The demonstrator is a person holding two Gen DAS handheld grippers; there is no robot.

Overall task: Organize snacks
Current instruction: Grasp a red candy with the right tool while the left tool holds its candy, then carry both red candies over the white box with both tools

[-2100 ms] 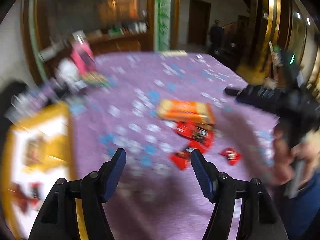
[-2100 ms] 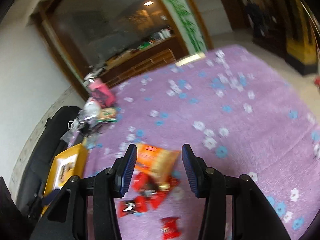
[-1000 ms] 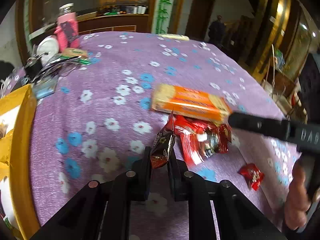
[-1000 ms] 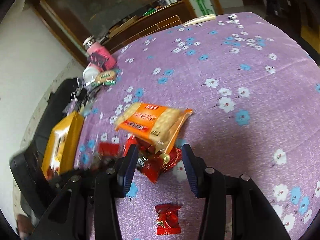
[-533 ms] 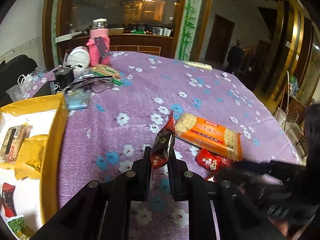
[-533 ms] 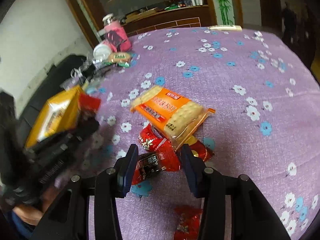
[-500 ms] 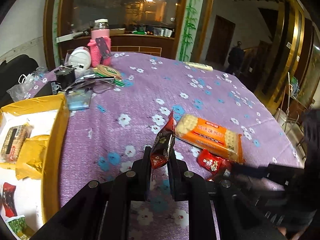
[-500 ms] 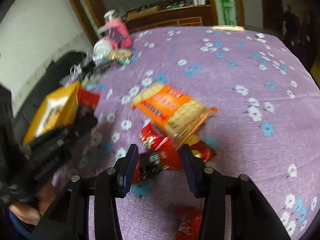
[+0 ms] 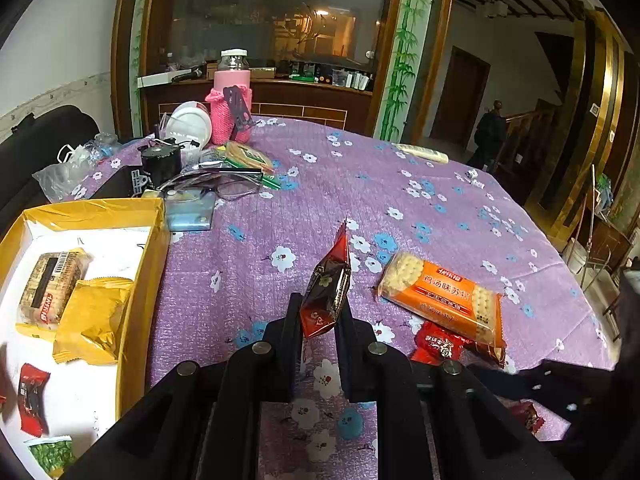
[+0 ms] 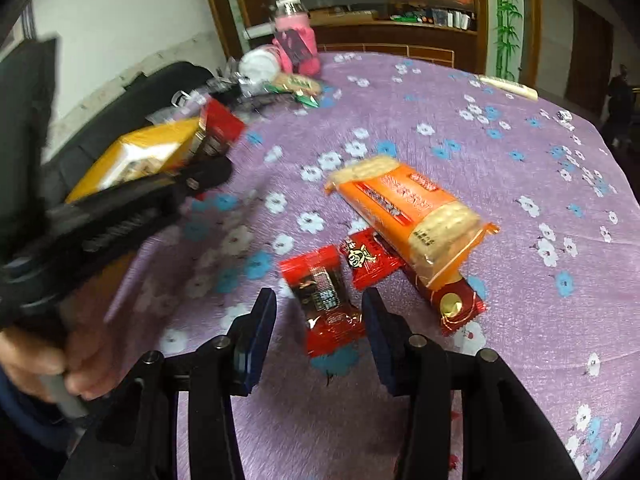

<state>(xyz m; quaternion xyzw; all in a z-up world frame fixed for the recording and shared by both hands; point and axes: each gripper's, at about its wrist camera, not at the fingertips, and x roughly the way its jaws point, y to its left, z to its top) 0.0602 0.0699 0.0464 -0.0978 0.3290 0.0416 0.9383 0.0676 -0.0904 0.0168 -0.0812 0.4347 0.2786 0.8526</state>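
My left gripper point(image 9: 318, 320) is shut on a dark red snack packet point(image 9: 328, 288) and holds it upright above the purple flowered tablecloth point(image 9: 360, 184). To its left lies a yellow box point(image 9: 148, 264) with several snacks inside. An orange cracker pack point(image 10: 408, 208) lies on the cloth with red packets beside it. My right gripper point(image 10: 319, 312) points down over one red packet point(image 10: 324, 300); its jaws are closing, with the packet between them and a gap still on the left side. In the right wrist view the left gripper point(image 10: 208, 168) is a blur at the left.
A pink bottle point(image 9: 232, 100), a white bowl point(image 9: 188, 126), a black box, glasses and plastic bags crowd the table's far left. A small red candy point(image 9: 528, 416) lies near the front edge. A person stands in the far doorway point(image 9: 488, 132).
The left gripper has lifted its packet and swung left, so the yellow box now shows. The right gripper has shifted over the red packet and its jaws have narrowed.
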